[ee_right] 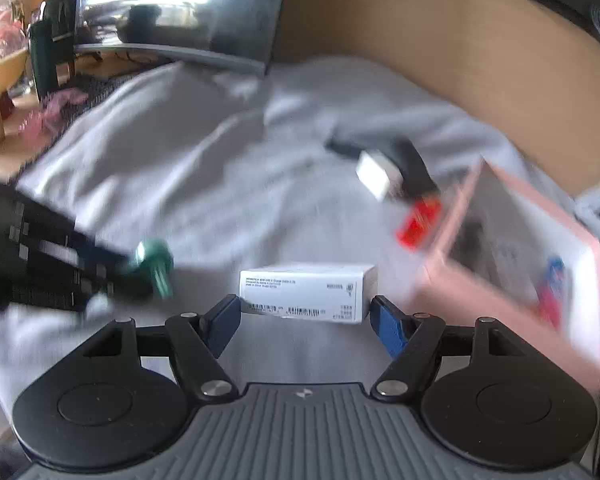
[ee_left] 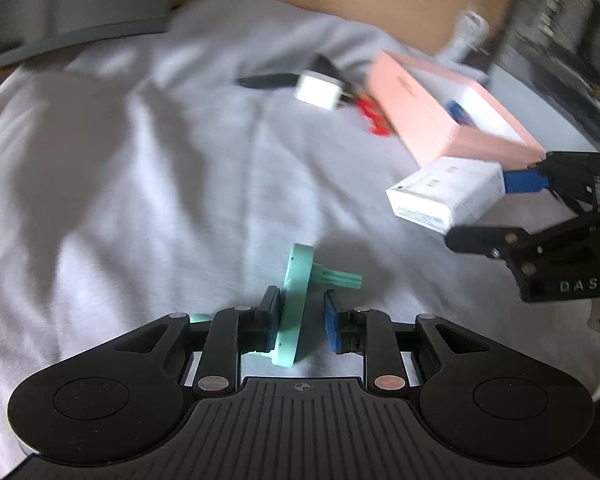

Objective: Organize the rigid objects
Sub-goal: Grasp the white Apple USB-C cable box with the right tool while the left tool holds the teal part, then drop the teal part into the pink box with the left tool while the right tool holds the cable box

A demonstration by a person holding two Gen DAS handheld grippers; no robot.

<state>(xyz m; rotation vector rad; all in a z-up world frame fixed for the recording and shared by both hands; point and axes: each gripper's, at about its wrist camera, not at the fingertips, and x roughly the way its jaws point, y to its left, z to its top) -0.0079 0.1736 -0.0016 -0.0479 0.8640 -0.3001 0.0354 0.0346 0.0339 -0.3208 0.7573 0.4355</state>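
Note:
A mint-green disc with a ribbed stem [ee_left: 296, 300] stands on edge between the pads of my left gripper [ee_left: 300, 314]. The left pad rests against it and a gap shows at the right pad, so this gripper is open. In the right wrist view the same green piece [ee_right: 152, 258] shows blurred at the tip of the left gripper [ee_right: 100, 268]. My right gripper [ee_right: 304, 312] is shut on a small white box [ee_right: 306, 292], one blue pad on each end. The left wrist view shows that white box [ee_left: 444, 192] carried just in front of an open pink box [ee_left: 432, 124].
A wrinkled pale cloth [ee_left: 140, 200] covers the surface. A white plug adapter [ee_left: 316, 90], a red piece [ee_left: 374, 118] and a black item [ee_left: 268, 80] lie left of the pink box [ee_right: 500, 288], which holds a blue item [ee_left: 458, 114]. Clutter [ee_right: 44, 64] stands at the far left.

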